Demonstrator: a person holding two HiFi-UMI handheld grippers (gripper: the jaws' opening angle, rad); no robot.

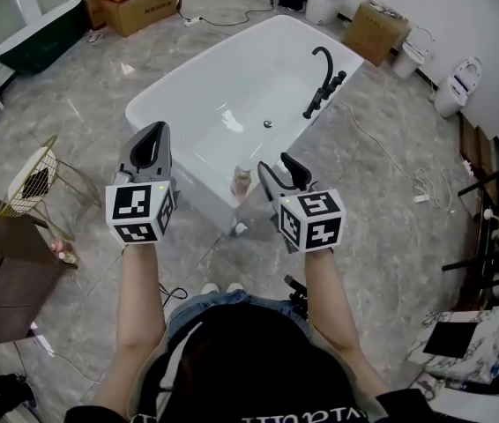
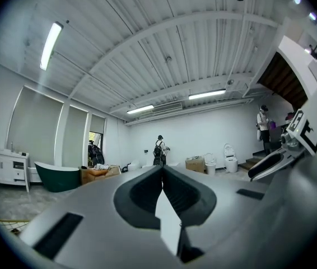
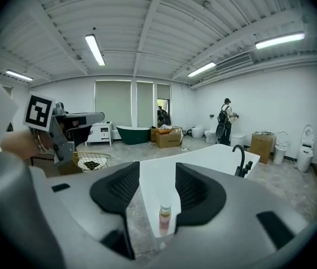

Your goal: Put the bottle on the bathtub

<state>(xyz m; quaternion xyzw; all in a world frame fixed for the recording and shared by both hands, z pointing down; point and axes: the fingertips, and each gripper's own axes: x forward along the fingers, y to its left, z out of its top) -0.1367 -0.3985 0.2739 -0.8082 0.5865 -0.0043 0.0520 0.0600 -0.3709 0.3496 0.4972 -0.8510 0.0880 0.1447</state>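
A small pinkish bottle (image 1: pixel 242 181) with a pale cap stands upright on the near corner of the white bathtub (image 1: pixel 198 77). My right gripper (image 1: pixel 275 163) is open just to the right of it, not touching. In the right gripper view the bottle (image 3: pixel 164 217) shows low between the spread jaws of that gripper (image 3: pixel 157 167), a little beyond them, on the tub's rim (image 3: pixel 203 156). My left gripper (image 1: pixel 155 129) hovers to the left of the tub's near edge, shut and empty. In the left gripper view its jaws (image 2: pixel 162 170) meet and point across the room.
A black faucet (image 1: pixel 323 82) stands on the tub's right rim. A gold wire basket (image 1: pixel 33 176) and a dark cabinet (image 1: pixel 3 263) are at the left. Cardboard boxes (image 1: pixel 139 3), a dark green tub (image 1: pixel 38 38) and toilets (image 1: pixel 457 85) line the far side. Cables cross the floor.
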